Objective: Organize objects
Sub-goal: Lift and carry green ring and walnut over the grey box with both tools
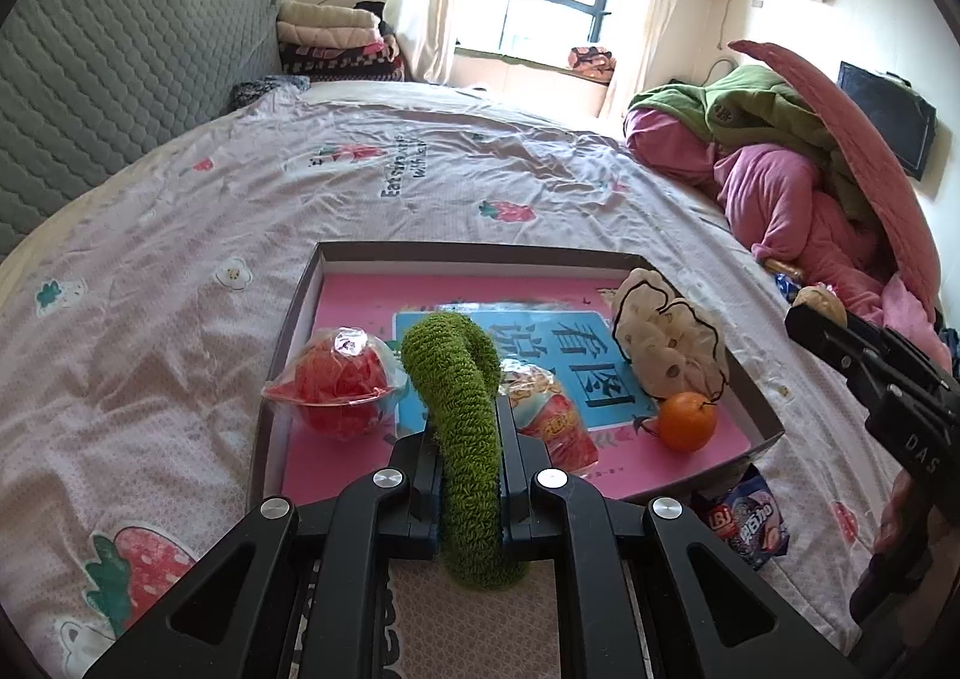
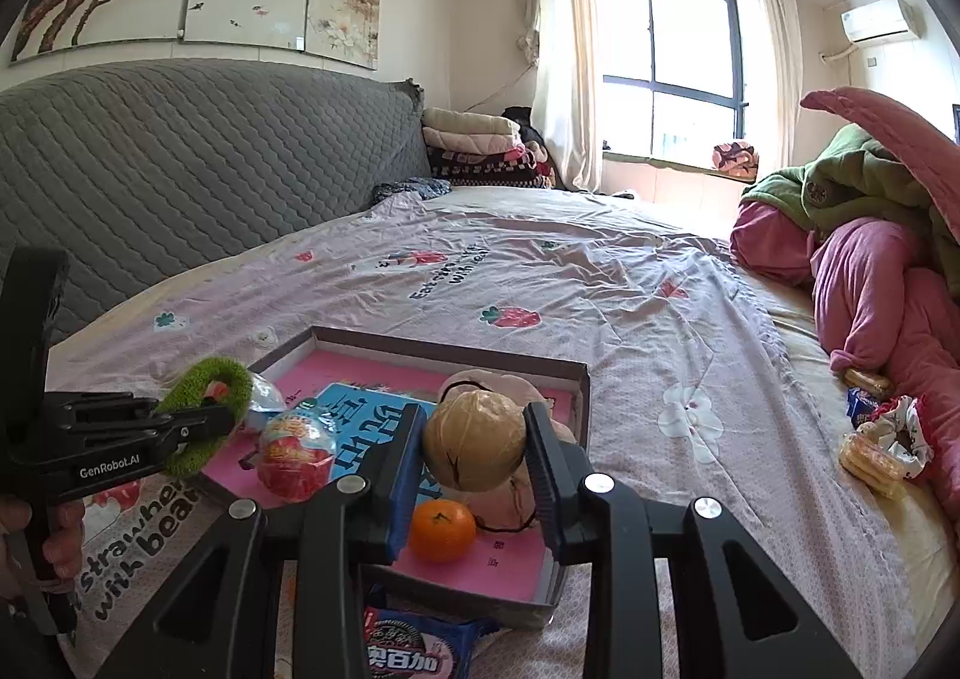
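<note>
The left hand-held gripper (image 1: pixel 468 457) is clamped on a green fuzzy ring (image 1: pixel 465 415) above the near edge of a shallow box (image 1: pixel 480 253) on the bed (image 1: pixel 180 259); the right hand-held gripper (image 2: pixel 474 439) pinches a walnut (image 2: pixel 474 439) over the box's orange (image 2: pixel 442 530) and red snack pack (image 2: pixel 295 457)

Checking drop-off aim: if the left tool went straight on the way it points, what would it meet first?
Probably the tray floor, between the red mesh ball and the red snack packet. The left tool, shut on the green fuzzy ring, points there; depth is uncertain.
</note>
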